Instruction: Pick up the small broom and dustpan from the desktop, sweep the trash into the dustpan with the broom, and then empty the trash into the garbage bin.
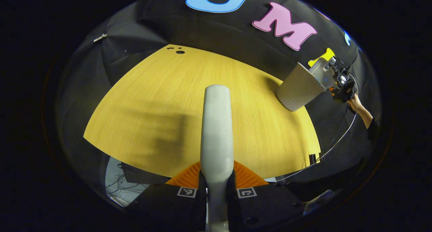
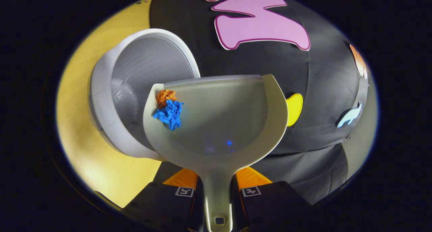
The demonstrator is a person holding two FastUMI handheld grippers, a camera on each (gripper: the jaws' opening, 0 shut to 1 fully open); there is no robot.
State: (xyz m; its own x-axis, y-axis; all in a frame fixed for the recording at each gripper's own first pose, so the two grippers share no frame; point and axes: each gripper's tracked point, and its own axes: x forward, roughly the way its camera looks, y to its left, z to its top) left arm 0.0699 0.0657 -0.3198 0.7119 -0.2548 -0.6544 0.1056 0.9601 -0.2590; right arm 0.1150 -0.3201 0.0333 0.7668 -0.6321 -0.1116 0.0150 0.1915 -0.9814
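Note:
My left gripper [image 1: 216, 186] is shut on the pale handle of the small broom [image 1: 216, 124], which points forward above the wooden desktop [image 1: 152, 100]. At the far right of the left gripper view stands the grey garbage bin [image 1: 298, 88], and a hand [image 1: 357, 107] holds the other gripper with the dustpan [image 1: 319, 71] at the bin's rim. My right gripper [image 2: 217, 191] is shut on the handle of the dustpan [image 2: 229, 117], which is tipped to the left over the open garbage bin [image 2: 141, 66]. An orange paper scrap [image 2: 165, 96] and a blue paper scrap [image 2: 169, 114] lie at the pan's left edge.
A cable [image 1: 337, 137] hangs from the far gripper past the table's right edge. A grommet hole [image 1: 180, 52] sits at the table's far corner. Loose wires lie on the floor [image 1: 116, 181] below the near edge. The bin stands close to the cloth wall.

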